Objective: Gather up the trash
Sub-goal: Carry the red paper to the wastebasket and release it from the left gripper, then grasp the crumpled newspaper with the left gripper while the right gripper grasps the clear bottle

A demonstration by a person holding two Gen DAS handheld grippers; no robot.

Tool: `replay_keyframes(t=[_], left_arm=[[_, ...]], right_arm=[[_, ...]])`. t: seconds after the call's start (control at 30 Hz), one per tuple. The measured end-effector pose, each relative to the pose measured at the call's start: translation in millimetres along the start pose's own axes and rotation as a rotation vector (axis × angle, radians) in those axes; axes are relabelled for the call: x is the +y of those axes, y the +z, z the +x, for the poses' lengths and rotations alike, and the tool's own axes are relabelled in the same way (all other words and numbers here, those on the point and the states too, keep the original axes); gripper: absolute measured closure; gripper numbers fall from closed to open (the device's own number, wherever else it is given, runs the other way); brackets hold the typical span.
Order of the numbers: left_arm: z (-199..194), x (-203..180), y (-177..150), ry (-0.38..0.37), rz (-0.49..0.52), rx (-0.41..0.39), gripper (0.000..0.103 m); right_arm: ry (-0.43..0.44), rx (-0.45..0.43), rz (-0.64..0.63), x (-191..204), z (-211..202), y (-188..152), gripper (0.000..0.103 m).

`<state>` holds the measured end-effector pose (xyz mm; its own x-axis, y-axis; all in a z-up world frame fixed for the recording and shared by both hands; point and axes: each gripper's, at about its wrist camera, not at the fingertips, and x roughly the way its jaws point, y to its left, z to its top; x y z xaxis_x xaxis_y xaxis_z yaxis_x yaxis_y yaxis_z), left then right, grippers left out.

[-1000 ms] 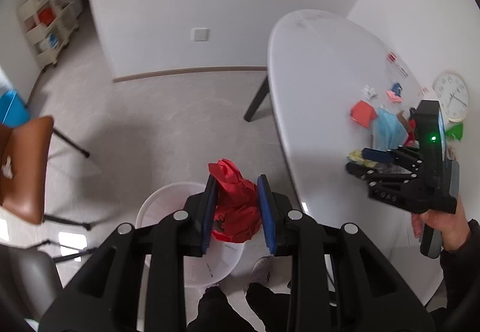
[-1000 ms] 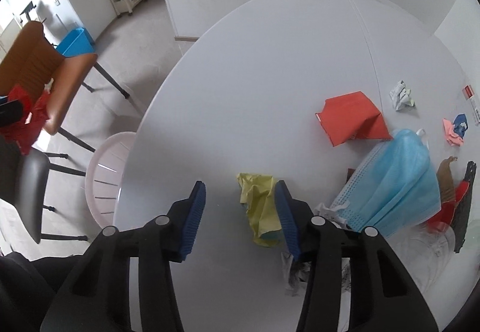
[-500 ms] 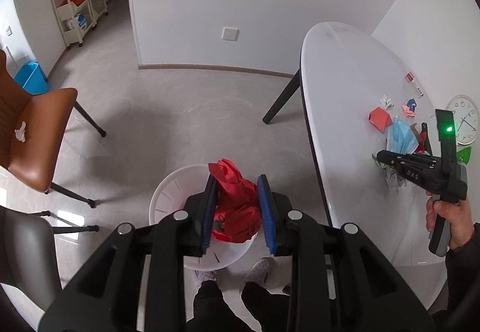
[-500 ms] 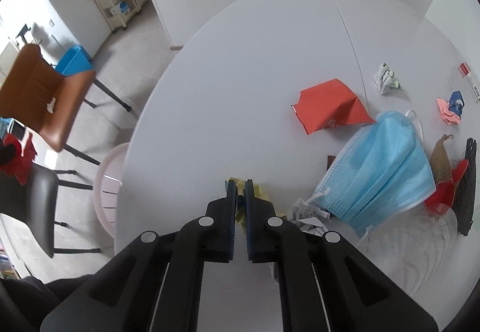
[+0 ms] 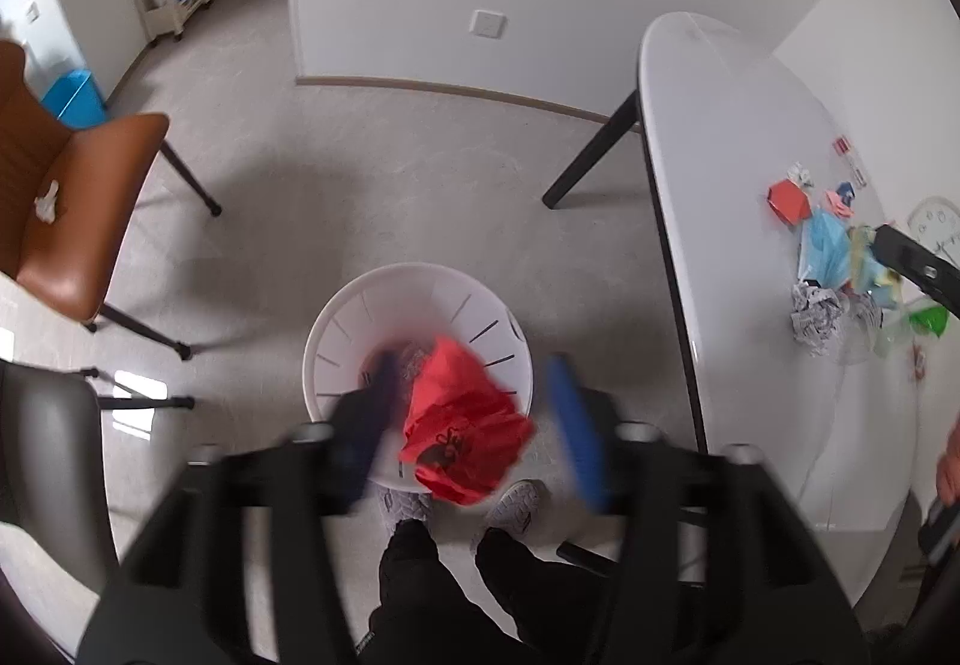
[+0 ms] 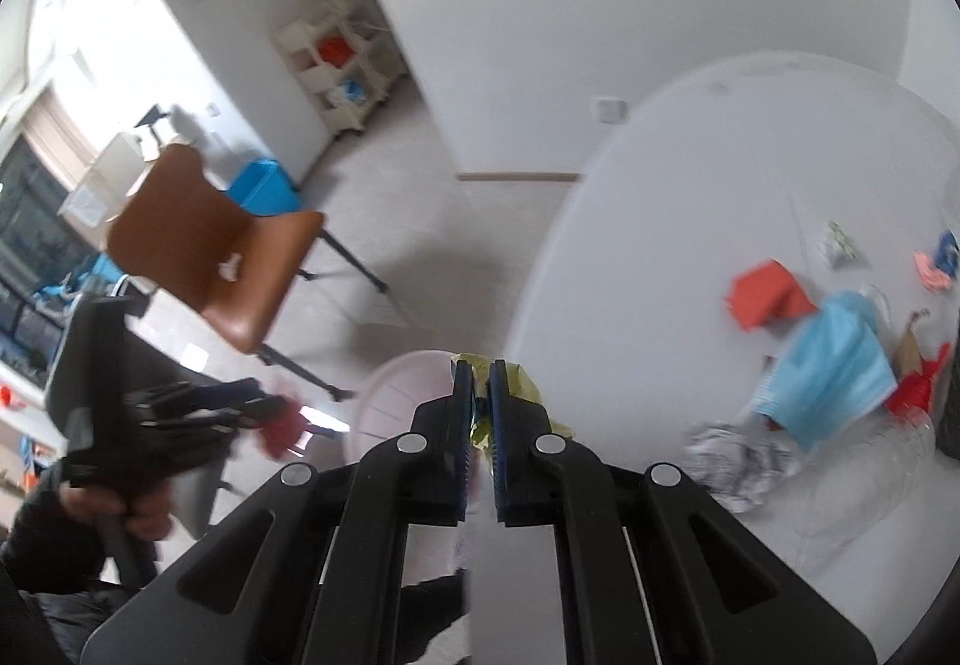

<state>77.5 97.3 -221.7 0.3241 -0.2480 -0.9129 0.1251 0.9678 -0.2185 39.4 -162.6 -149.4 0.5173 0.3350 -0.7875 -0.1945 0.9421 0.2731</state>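
Left wrist view: left gripper [image 5: 474, 416], jaws just opening, frees red wrapper [image 5: 462, 425] above white bin [image 5: 336, 329]; right gripper [image 6: 480, 401] pinches yellow scrap [image 6: 525, 383].

The left gripper [image 5: 474, 425], which a second ago clamped the red bag [image 5: 462, 425], has just opened its jaws; the bag now sits loose between the blurred pads, low in the frame over the white bin [image 5: 420, 305]. The bin has come from the lower left toward the centre of the left wrist view. The right gripper [image 6: 480, 407], open around the yellow wrapper [image 6: 516, 383] on the table [image 6: 660, 245] a second ago, now pinches it, lifted clear of the tabletop, the wrapper showing at centre frame before the bin and floor.
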Motion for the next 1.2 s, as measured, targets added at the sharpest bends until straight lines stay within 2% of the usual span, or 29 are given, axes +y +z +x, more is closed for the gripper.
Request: replay_keyframes(t=[0.07,0.17,0.37,0.6,0.63,0.67,0.7,0.73,0.83,0.93,1.07,1.2], left_arm=[[-4,-1,-1,-0.004,-0.003,-0.013,0.024],[-12,-3,-1,-0.002,0.01,-0.036,0.008],[-31,6,-3,0.027,0.002,-0.079,0.008],[-51,32,-11,0.089,-0.042,-0.105,0.008],[-53,35,-12,0.095,-0.049,-0.107,0.008],[-54,39,-14,0.102,-0.061,-0.108,0.008],[-55,42,-14,0.105,-0.068,-0.108,0.008],[-56,45,-15,0.108,-0.078,-0.108,0.008],[-60,49,-16,0.112,-0.098,-0.112,0.008],[-62,48,-16,0.111,-0.102,-0.116,0.008],[-63,45,-14,0.109,-0.093,-0.121,0.008],[-64,37,-12,0.106,-0.067,-0.124,0.008]], right_arm=[[0.031,0.0,-0.017,17,4,3,0.096],[0.061,0.009,-0.052,37,12,6,0.096],[0.113,0.043,-0.104,66,31,9,0.096],[0.195,0.123,-0.172,105,65,14,0.093],[0.203,0.131,-0.186,111,67,13,0.087],[0.216,0.138,-0.199,117,69,15,0.077],[0.226,0.144,-0.203,121,70,15,0.045],[0.225,0.139,-0.204,125,68,15,0.025],[0.224,0.097,-0.203,129,58,17,0.016],[0.231,0.086,-0.149,120,51,20,0.012],[0.228,0.068,-0.064,104,41,23,0.012],[0.203,0.045,-0.032,91,32,19,0.011]])
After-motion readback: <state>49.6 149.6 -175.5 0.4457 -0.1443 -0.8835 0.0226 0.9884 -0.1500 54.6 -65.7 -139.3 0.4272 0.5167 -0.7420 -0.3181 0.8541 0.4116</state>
